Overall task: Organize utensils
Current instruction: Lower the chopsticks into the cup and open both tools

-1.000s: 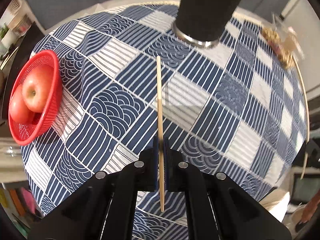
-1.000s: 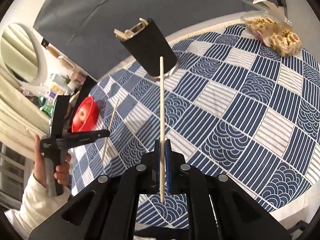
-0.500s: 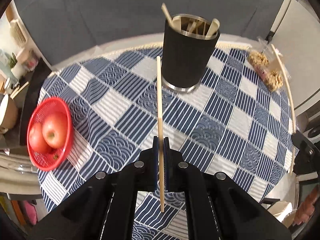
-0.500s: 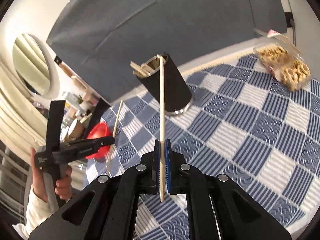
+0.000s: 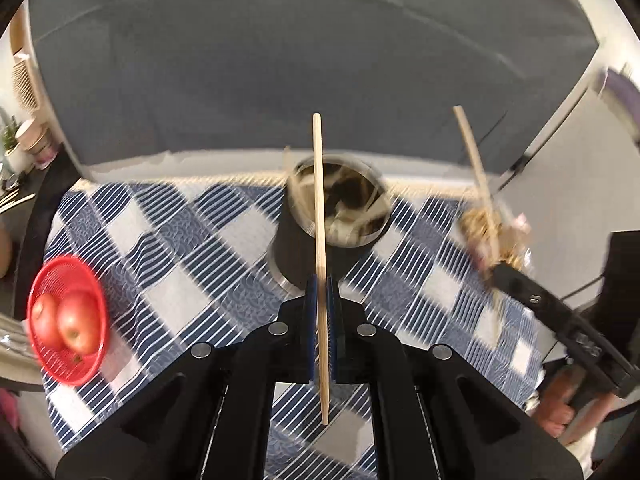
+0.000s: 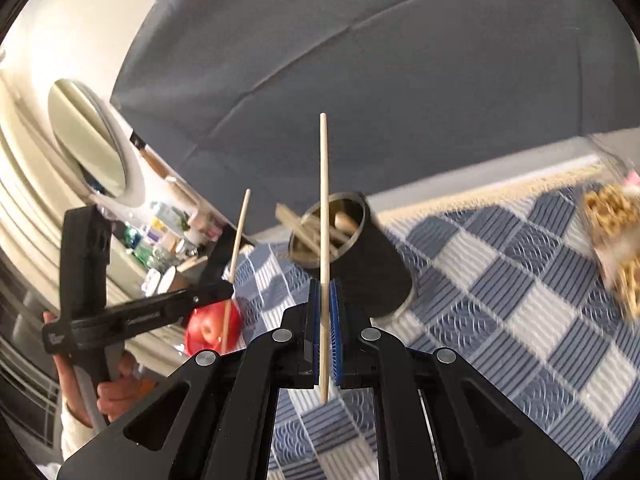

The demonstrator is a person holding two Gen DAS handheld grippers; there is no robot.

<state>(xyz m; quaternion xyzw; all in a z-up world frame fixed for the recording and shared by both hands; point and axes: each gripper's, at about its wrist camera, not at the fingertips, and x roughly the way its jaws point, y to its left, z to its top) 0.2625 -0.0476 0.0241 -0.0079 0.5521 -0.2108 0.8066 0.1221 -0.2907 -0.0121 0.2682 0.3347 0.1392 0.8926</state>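
Observation:
My left gripper [image 5: 321, 284] is shut on a wooden chopstick [image 5: 319, 200] that points up and forward. Its shaft crosses the open mouth of a black cylindrical utensil holder [image 5: 340, 216] with several wooden utensils inside. My right gripper [image 6: 325, 292] is shut on a second chopstick [image 6: 324, 200], held raised before the same holder [image 6: 360, 256]. The right gripper and its chopstick also show in the left wrist view [image 5: 504, 276] at the right. The left gripper shows in the right wrist view [image 6: 224, 290] at the left.
A round table with a blue and white patterned cloth [image 5: 192, 248] carries a red basket with two apples [image 5: 66, 320] at the left and a clear box of snacks [image 6: 612, 236] at the right. A grey backdrop [image 5: 280, 60] stands behind the table.
Both grippers have risen and tilted up with their chopsticks. The holder's open mouth now shows from above in both views, closer to the chopsticks.

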